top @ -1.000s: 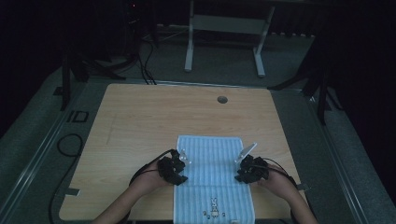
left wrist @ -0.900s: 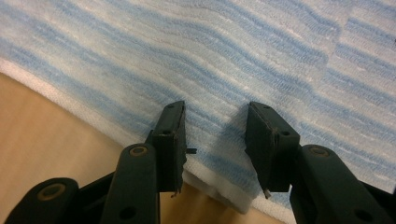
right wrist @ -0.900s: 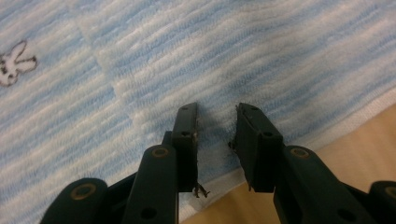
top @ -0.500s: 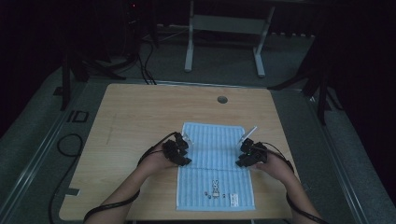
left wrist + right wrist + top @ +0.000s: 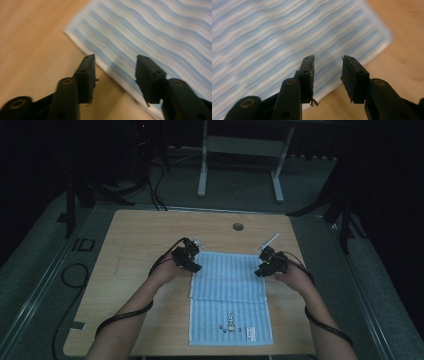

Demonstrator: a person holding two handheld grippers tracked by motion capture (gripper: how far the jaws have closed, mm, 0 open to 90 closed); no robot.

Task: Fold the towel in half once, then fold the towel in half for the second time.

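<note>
A light blue striped towel (image 5: 227, 285) lies flat on the wooden table (image 5: 140, 235), with a fold line across its middle and a small rabbit print (image 5: 230, 320) near its front edge. My left gripper (image 5: 196, 268) sits at the towel's far left edge. Its jaws stand open over the towel's white hem (image 5: 105, 65), with nothing between them (image 5: 115, 58). My right gripper (image 5: 257, 272) is at the far right edge. It is open too (image 5: 328, 58) and hovers over the towel's border (image 5: 262, 37) beside bare wood (image 5: 402, 50).
A round cable hole (image 5: 238, 226) lies in the table near its far edge. Bare wood spreads left and right of the towel. Beyond the table stand a white metal frame (image 5: 240, 145) and floor cables (image 5: 150, 175). A black cable trails from each forearm.
The towel slid away from the person and lies stretched out farther up the table. Both hands moved forward to its far corners.
</note>
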